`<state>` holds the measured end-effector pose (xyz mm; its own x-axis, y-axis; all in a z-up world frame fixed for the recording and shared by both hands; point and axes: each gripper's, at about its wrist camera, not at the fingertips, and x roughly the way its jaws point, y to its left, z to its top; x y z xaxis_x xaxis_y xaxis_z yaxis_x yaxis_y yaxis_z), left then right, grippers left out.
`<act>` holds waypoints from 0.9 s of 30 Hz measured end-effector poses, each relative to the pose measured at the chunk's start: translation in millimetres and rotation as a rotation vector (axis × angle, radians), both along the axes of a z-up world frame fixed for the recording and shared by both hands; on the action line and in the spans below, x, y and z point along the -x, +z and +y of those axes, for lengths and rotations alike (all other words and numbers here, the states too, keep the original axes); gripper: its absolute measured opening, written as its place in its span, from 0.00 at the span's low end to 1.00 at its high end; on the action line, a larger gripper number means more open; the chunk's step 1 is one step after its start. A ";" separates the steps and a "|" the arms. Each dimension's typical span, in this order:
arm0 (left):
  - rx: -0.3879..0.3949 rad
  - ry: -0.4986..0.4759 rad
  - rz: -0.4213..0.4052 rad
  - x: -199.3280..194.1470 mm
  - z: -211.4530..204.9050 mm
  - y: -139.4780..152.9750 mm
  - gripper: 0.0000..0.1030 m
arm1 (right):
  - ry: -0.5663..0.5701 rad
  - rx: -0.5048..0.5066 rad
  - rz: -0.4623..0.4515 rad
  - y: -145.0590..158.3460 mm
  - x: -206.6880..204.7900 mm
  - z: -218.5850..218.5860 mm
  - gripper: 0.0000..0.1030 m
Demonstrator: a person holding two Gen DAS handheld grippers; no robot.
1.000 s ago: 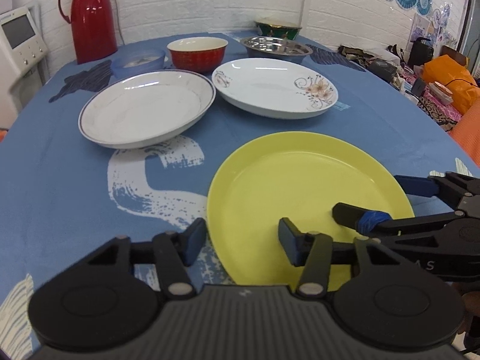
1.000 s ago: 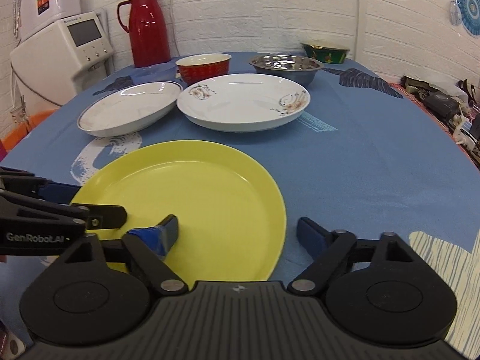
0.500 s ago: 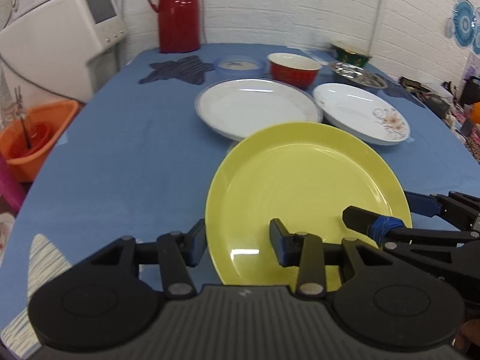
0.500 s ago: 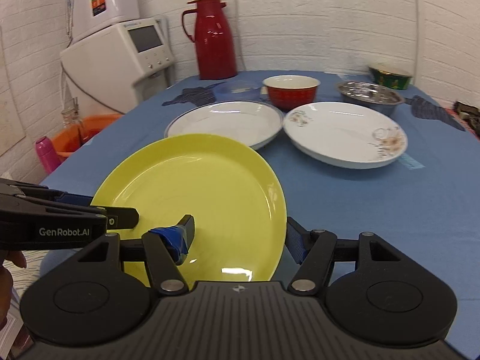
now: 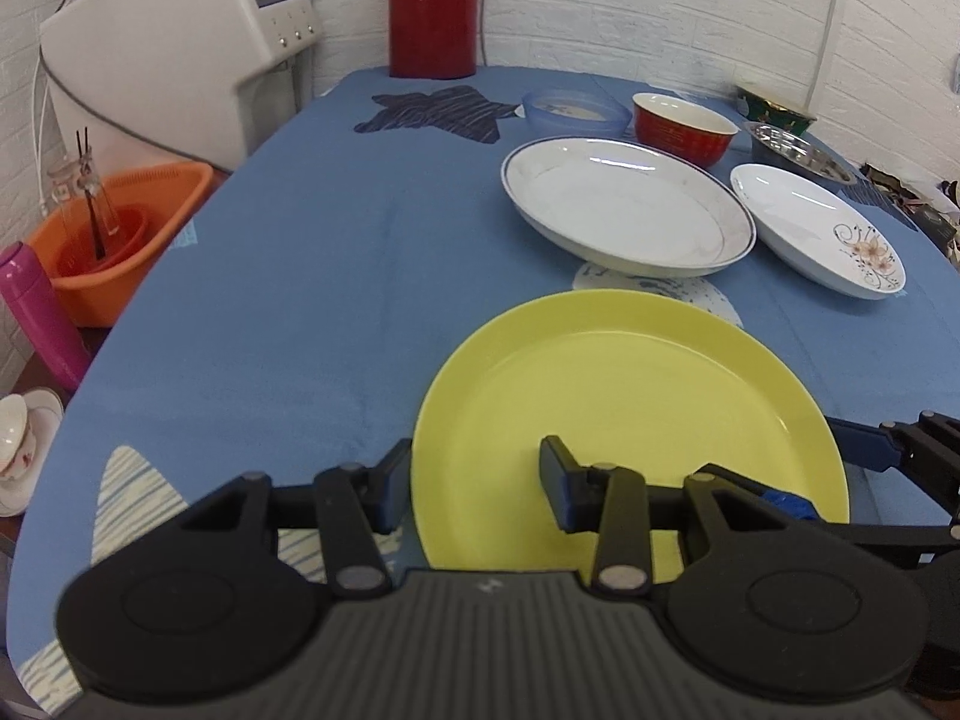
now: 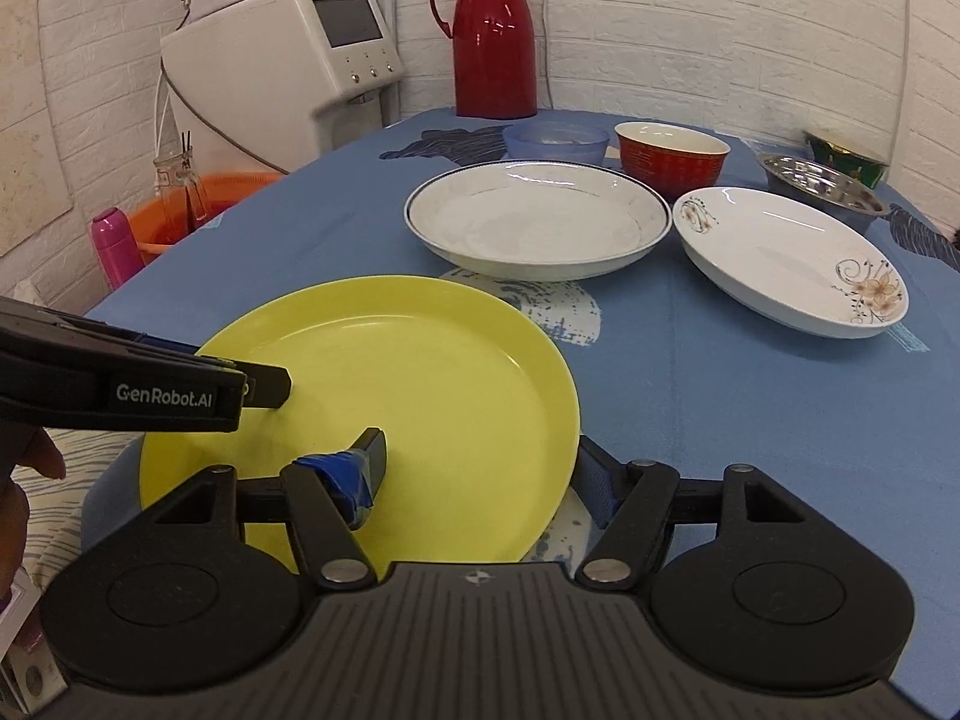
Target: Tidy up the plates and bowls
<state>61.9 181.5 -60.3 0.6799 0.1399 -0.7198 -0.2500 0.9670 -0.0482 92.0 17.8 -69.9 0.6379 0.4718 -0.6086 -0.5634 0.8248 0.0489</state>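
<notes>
1. The yellow plate (image 5: 630,420) is the landmark; it sits over the near part of the blue tablecloth (image 5: 312,276), and whether it is resting on the cloth or lifted just clear of it is hard to judge from these wide-angle views.
2. The left gripper (image 5: 474,483) straddles the plate's near-left rim, one finger outside the edge and one over the plate's face, clamped on the yellow plate.
3. The right gripper (image 6: 486,471) straddles the near-right rim the same way, its tape-wrapped finger (image 6: 351,474) lying on the plate's face, and it also grips the plate.
4. Beyond the yellow plate lies a blue-rimmed white plate (image 6: 537,219), apart from it.
5. To the right of that is a flower-patterned white plate (image 6: 792,267).
6. Farther back stand a pale blue bowl (image 6: 555,141), a red bowl (image 6: 672,159), a steel bowl (image 6: 822,183) and a green bowl (image 6: 846,156).
7. A red thermos jug (image 6: 492,36) stands at the far edge.
</notes>
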 end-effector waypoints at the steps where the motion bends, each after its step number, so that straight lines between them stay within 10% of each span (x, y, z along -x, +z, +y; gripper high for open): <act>1: 0.009 0.001 -0.001 0.4 2.6 -0.3 0.38 | 0.002 -0.004 0.001 -0.6 -0.4 0.7 0.53; 5: 0.002 -0.015 0.000 -1.4 1.5 0.2 0.47 | 0.025 -0.037 0.034 1.1 -5.1 -5.8 0.52; 7: 0.004 -0.004 -0.025 0.8 6.1 5.3 0.88 | 0.002 -0.103 0.069 7.5 -11.5 -21.2 0.52; 13: 0.002 0.026 -0.134 -8.1 31.6 35.1 0.96 | -0.136 -0.200 0.067 31.7 -49.4 -55.8 0.53; 27: 0.008 0.023 -0.126 -103.8 56.8 42.6 0.98 | -0.020 -0.093 -0.036 58.1 -149.4 -15.5 0.54</act>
<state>165.7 238.3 -17.7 0.7615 0.1510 -0.6303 -0.2632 0.9607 -0.0877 241.4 2.3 -11.8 0.6686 0.5121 -0.5391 -0.5495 0.8288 0.1057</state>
